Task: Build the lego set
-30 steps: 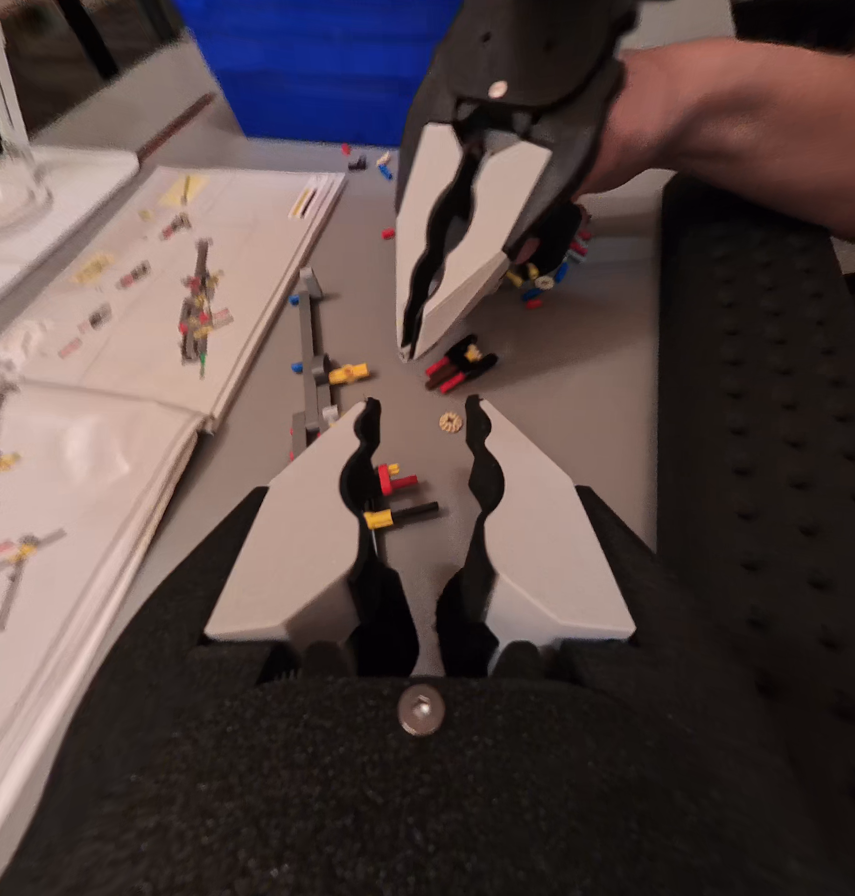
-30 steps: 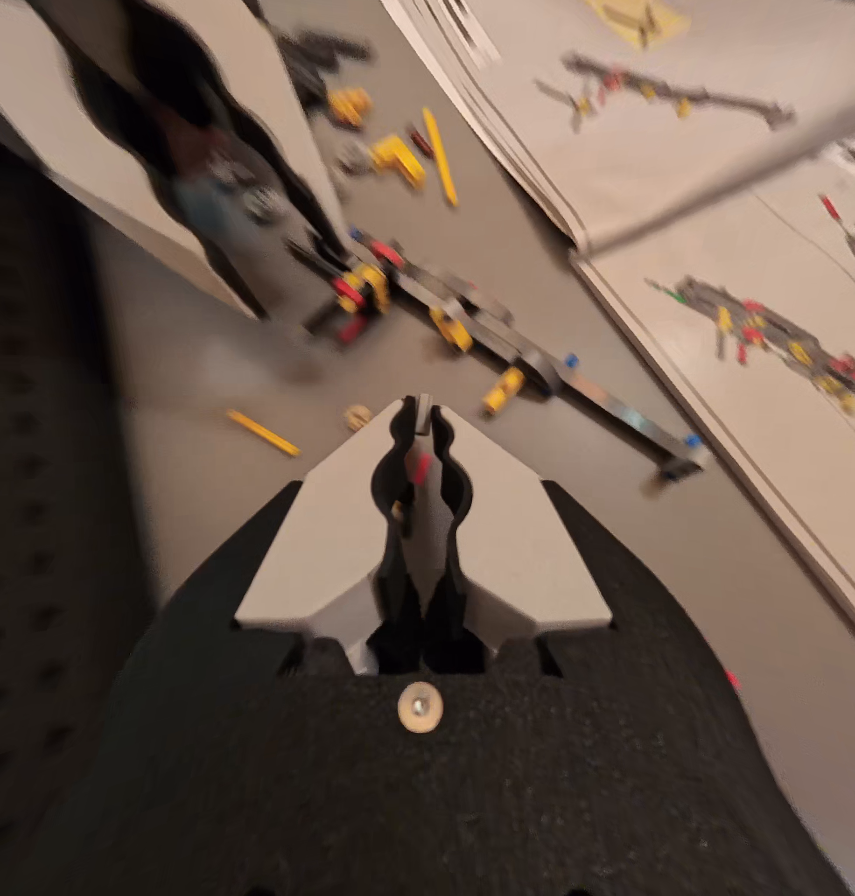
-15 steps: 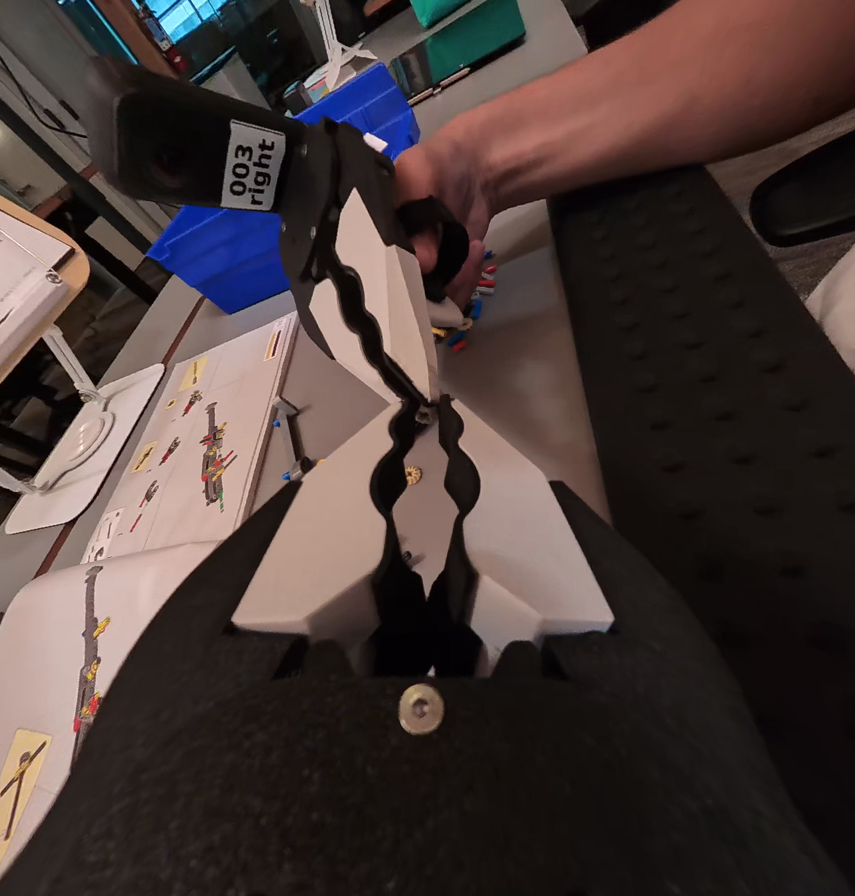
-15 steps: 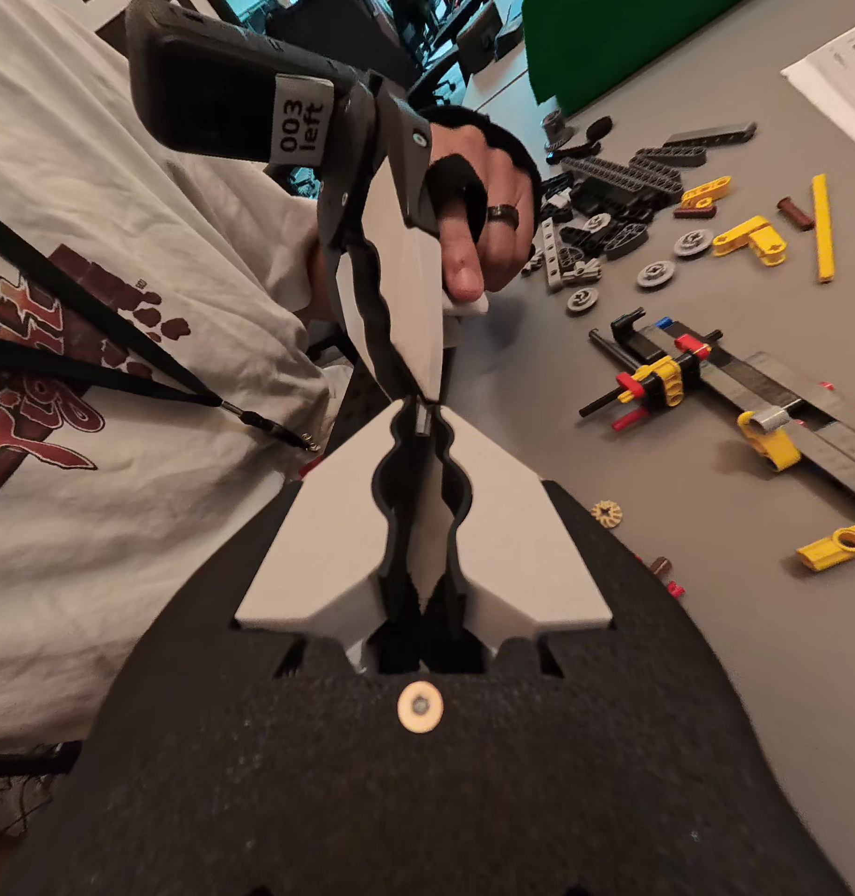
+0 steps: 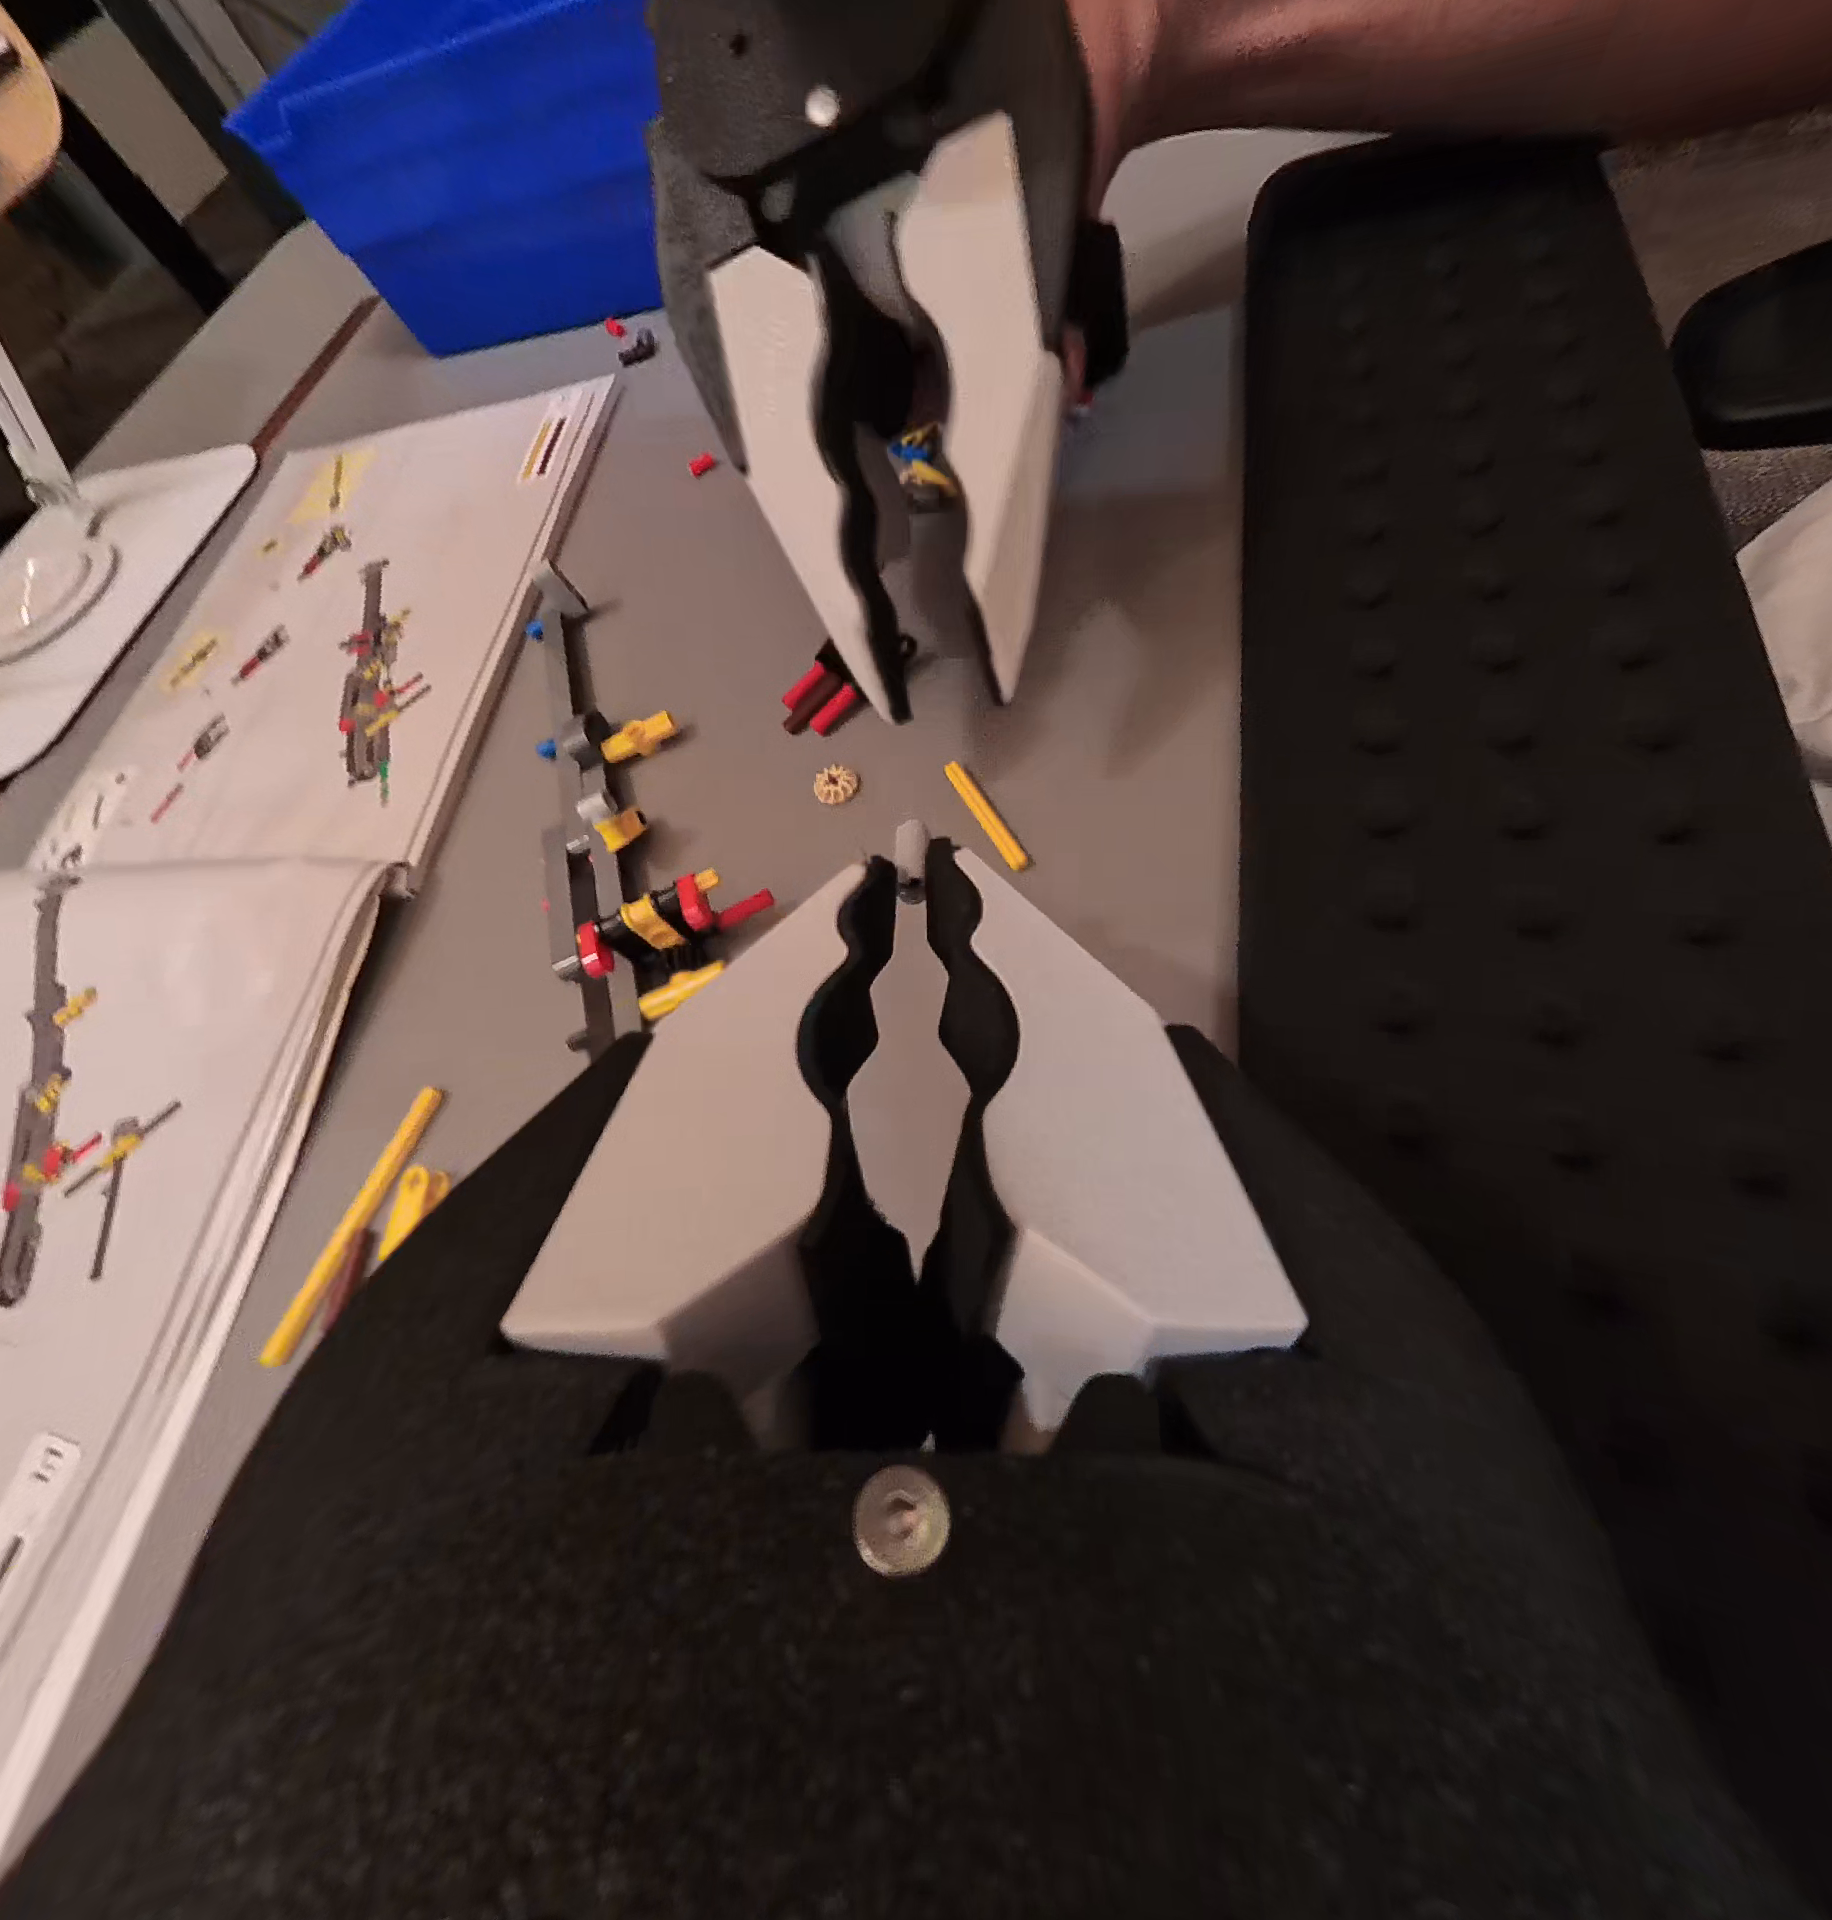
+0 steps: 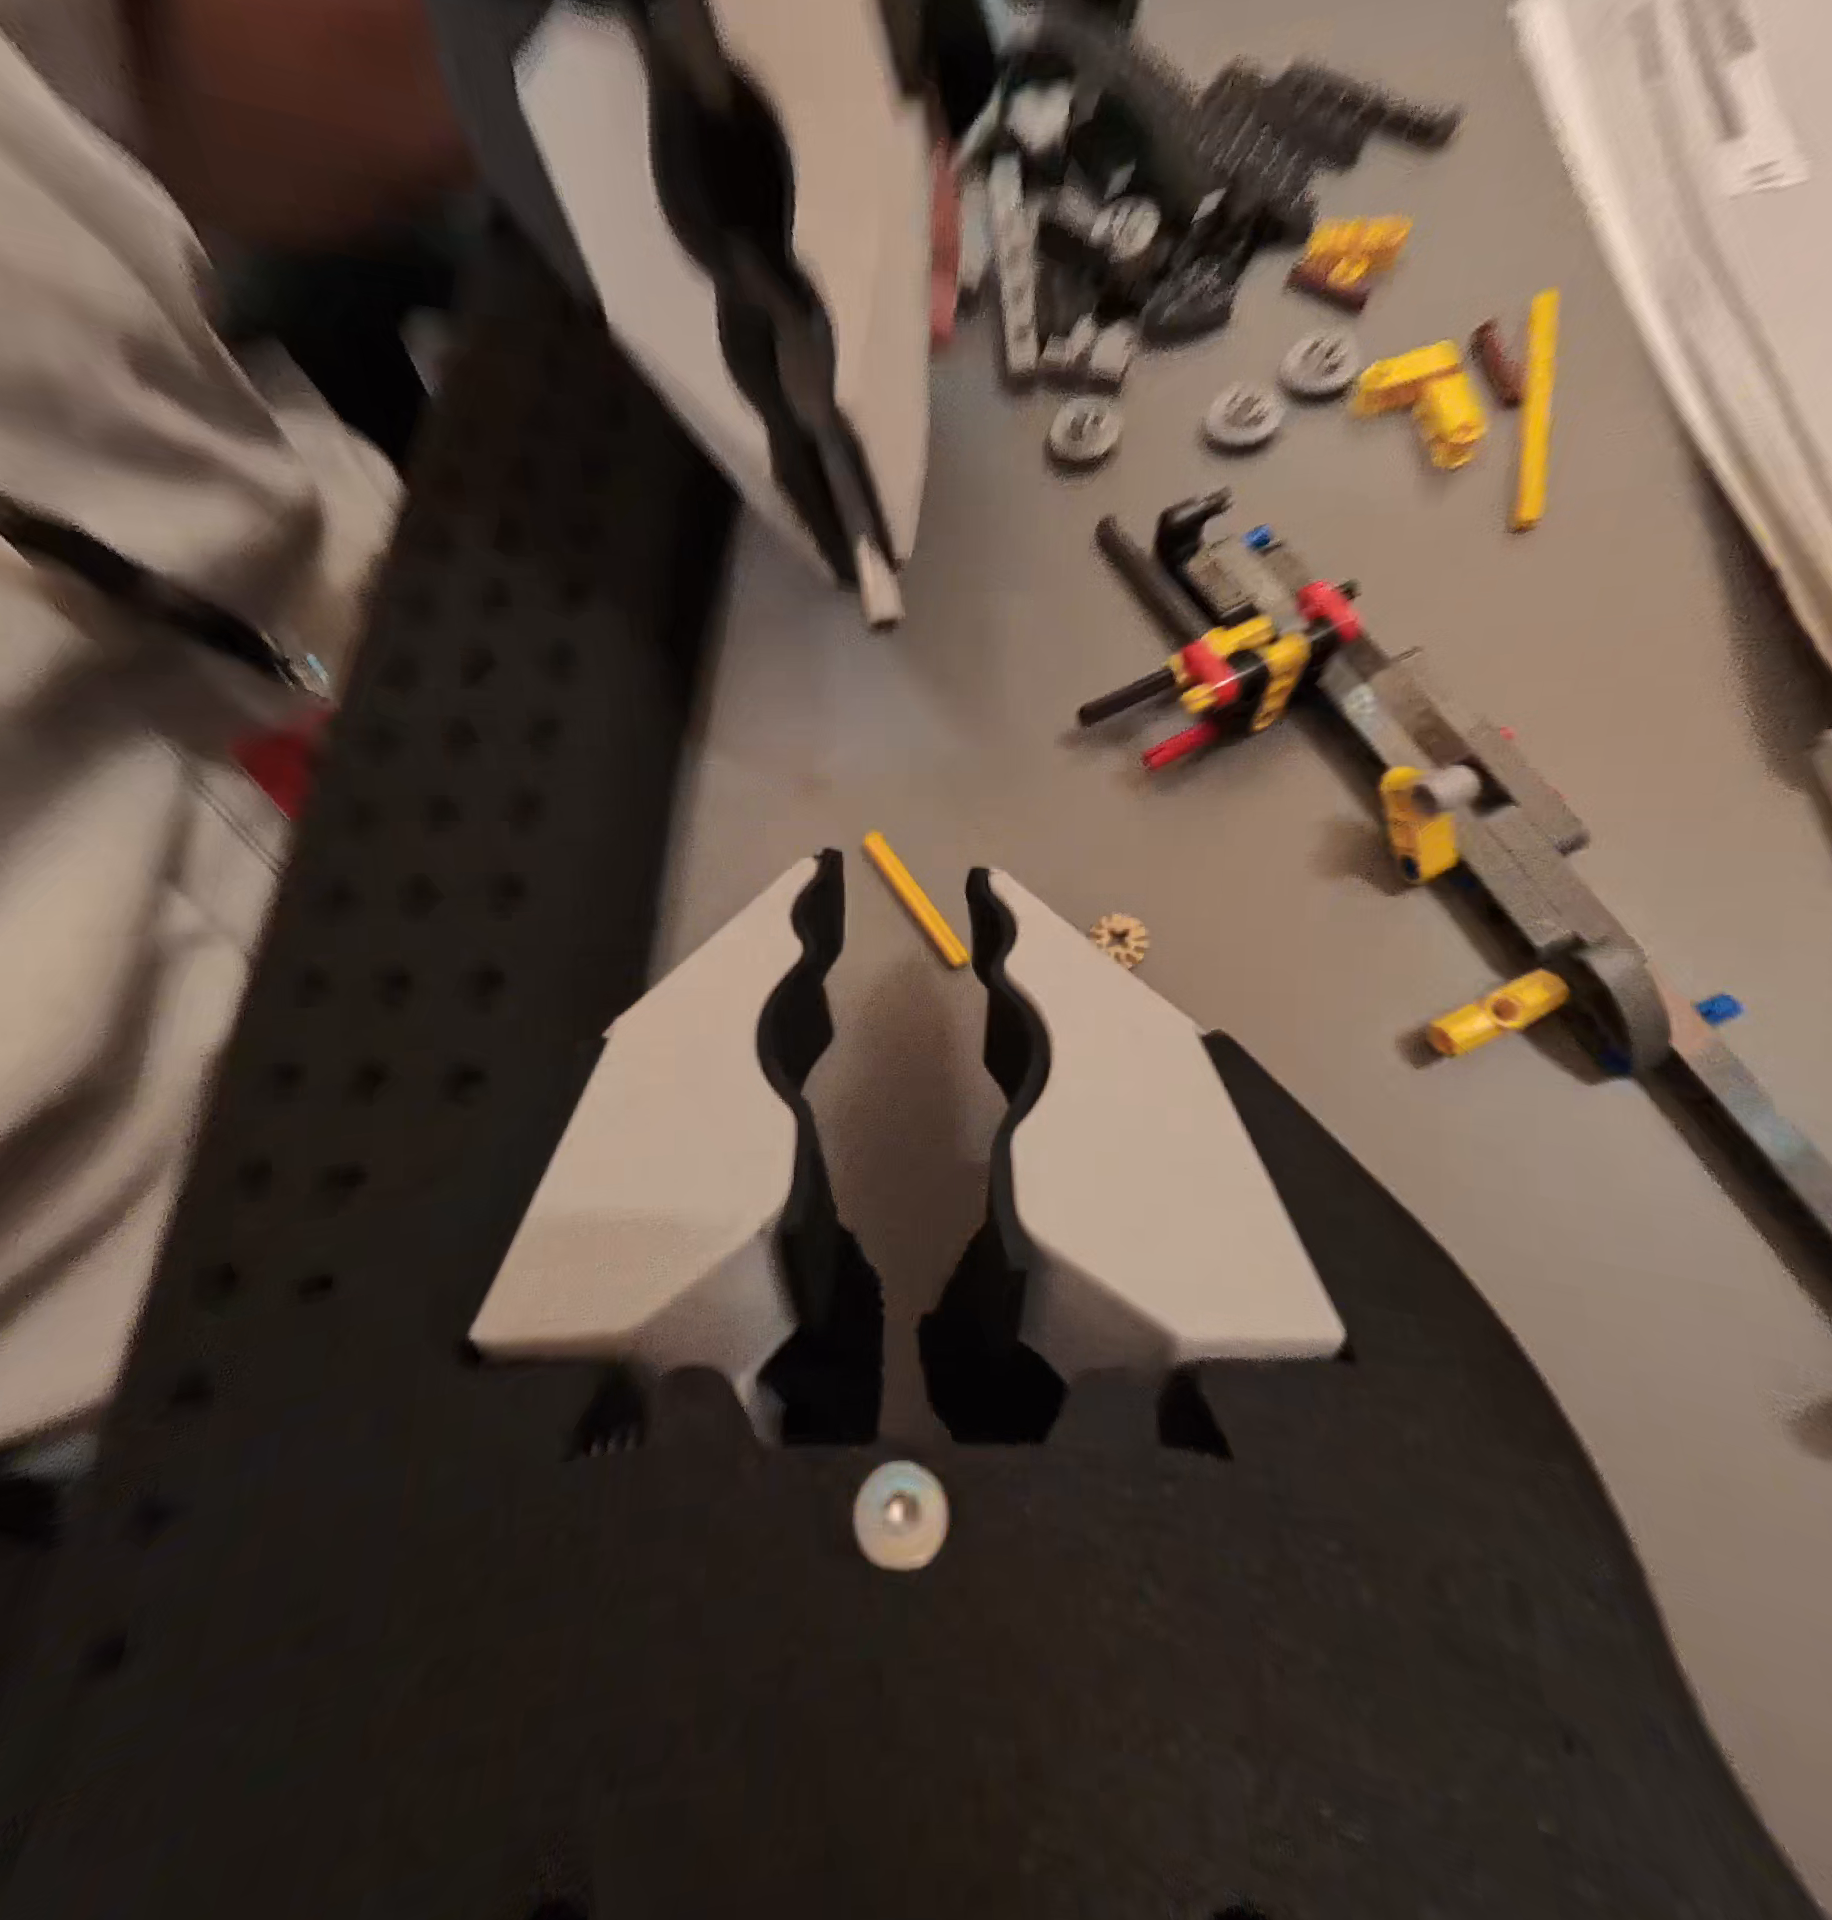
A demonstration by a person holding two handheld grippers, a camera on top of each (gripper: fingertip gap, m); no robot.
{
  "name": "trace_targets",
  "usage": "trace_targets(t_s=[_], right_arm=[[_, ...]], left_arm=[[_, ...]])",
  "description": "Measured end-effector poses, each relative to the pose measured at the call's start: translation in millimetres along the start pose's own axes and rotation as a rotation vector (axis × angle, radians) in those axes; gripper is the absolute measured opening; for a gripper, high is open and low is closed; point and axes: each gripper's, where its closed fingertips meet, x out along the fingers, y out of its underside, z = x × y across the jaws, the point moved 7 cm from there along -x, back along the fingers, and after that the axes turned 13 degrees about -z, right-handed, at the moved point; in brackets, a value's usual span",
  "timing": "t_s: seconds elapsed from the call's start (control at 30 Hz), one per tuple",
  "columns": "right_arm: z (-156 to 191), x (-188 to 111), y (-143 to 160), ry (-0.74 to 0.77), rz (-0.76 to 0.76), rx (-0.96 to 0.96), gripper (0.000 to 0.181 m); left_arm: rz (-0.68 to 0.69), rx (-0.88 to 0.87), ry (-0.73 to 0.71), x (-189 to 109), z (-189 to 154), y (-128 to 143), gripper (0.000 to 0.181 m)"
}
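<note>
My left gripper (image 5: pixel 906 878) is shut on a small grey lego pin (image 5: pixel 910 844) that sticks out of its tips, a little above the table. It also shows in the right wrist view (image 6: pixel 860 566) with the pin (image 6: pixel 879 601). My right gripper (image 6: pixel 904 875) is open and empty, above a short yellow axle (image 6: pixel 914 899). In the left wrist view the right gripper (image 5: pixel 951 701) hangs tips-down just beyond the left one. The long grey beam assembly (image 5: pixel 579 831) with yellow and red parts lies left of both grippers; the right wrist view shows it too (image 6: pixel 1514 831).
An open instruction book (image 5: pixel 268 675) lies at the left, with a blue bin (image 5: pixel 476 156) behind it. A black foam mat (image 5: pixel 1514 727) runs along the right. A tan gear (image 5: pixel 837 784), red and brown pins (image 5: pixel 818 701), a long yellow axle (image 5: pixel 351 1226) and a pile of dark parts (image 6: pixel 1151 208) lie loose. The grippers' ends are close to 6 cm from one another. The right tips stand about 4 cm off the tan gear (image 5: pixel 837 784).
Half a second ago the grippers met tip to tip in the air, both on the grey pin. Now the right has opened and pulled away. The left keeps the pin, and both are lower.
</note>
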Motion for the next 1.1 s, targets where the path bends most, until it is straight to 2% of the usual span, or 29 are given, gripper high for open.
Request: trace_targets(t_s=[0.1, 0.17, 0.3, 0.47, 0.53, 0.6, 0.7, 0.77, 0.87, 1.1], right_arm=[[7.9, 18.1, 12.9, 0.052, 0.158, -0.211, 0.019], [10.8, 25.8, 14.4, 0.047, 0.186, -0.285, 0.016], [8.7, 28.8, 11.8, 0.036, 0.223, -0.329, 0.004], [8.3, 32.4, 7.4, 0.050, 0.284, -0.318, 0.002], [10.7, 33.2, 6.4, 0.055, 0.244, -0.330, 0.002], [14.3, 29.8, -4.8, 0.058, 0.124, -0.329, 0.002], [17.3, 21.0, -24.2, 0.007, -0.076, -0.235, 0.002], [16.7, 16.0, -27.3, -0.016, -0.151, -0.182, 0.001], [21.2, 14.7, -26.7, -0.034, -0.170, -0.189, 0.002], [33.2, 18.6, -27.5, -0.051, -0.145, -0.273, 0.001]], left_arm=[[0.027, -0.029, -0.012, -2.2, -5.0, 4.0, 0.005], [0.032, -0.039, -0.013, -2.4, -7.0, 6.3, 0.005], [0.043, -0.073, 0.015, -1.2, -6.8, 9.7, 0.005], [0.077, -0.080, 0.031, 0.9, -4.4, 15.2, 0.005], [0.072, -0.087, 0.030, 0.5, -3.3, 15.9, 0.005], [0.036, -0.109, 0.031, -2.5, -2.1, 14.1, 0.005], [-0.066, -0.185, 0.060, -11.0, 1.1, 8.3, 0.005], [-0.149, -0.223, 0.080, -17.0, 2.7, 2.5, 0.005], [-0.238, -0.245, 0.118, -21.3, 1.0, -4.3, 0.005], [-0.224, -0.252, 0.180, -15.8, -5.7, -4.0, 0.005]])
